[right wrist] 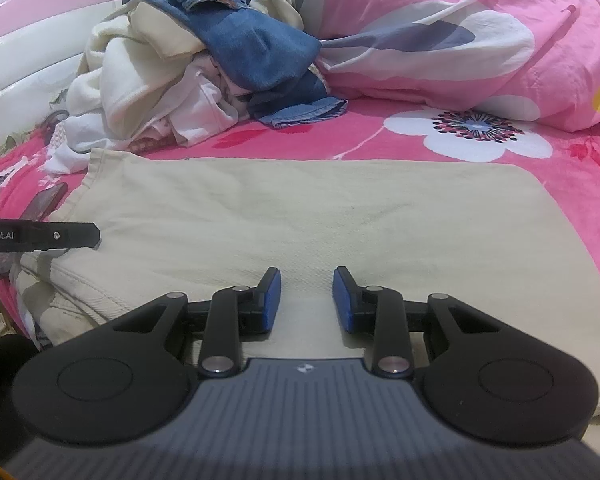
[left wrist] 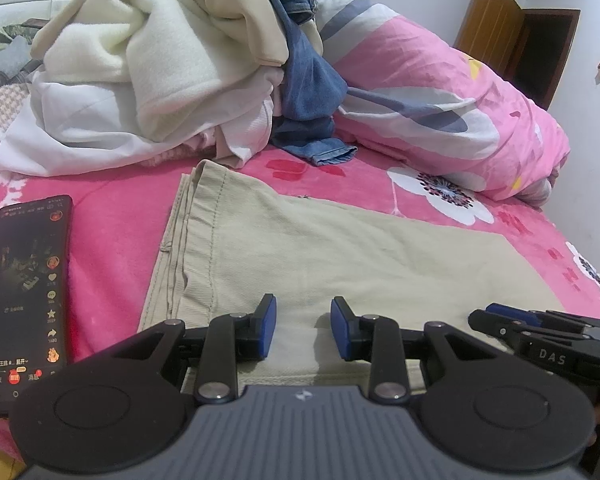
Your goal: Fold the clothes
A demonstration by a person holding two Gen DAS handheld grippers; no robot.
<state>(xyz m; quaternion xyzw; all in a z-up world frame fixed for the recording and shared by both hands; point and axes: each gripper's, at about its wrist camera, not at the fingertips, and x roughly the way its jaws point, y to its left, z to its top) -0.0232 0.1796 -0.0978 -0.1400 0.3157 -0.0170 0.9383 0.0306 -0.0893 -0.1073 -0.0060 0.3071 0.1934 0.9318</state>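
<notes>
Both claws hover low over a beige garment [right wrist: 300, 216] spread flat on a bed: the left claw [left wrist: 303, 326] and the right claw [right wrist: 306, 298] each stand partly open, blue pads facing one another across a gap with nothing between them, gripping nothing. Beneath the left claw lies the garment's near edge, and its stitched hem [left wrist: 188, 240] runs away along the left side. Seen from the left wrist, the right claw [left wrist: 540, 336] lies just beside its partner over the same cloth; seen from the right wrist, a black finger of the left claw [right wrist: 56, 235] juts in from the left edge above the garment's folded side.

Covering the bed is a pink blanket [left wrist: 112, 216] printed with white flowers. On it, just left of the garment, rests a phone [left wrist: 22, 292] with its screen lit. Behind the garment, a pile of unfolded laundry rises: a cream fleece [left wrist: 140, 52] on top at the left, white cloth [left wrist: 72, 132] under it, and blue jeans [right wrist: 256, 52] draped down the right side, one cuff reaching the blanket. Right of the pile lies a bunched pink quilt [left wrist: 452, 92] with grey and white patches. Beyond it, at the far wall, a brown door [left wrist: 496, 24] stands open.
</notes>
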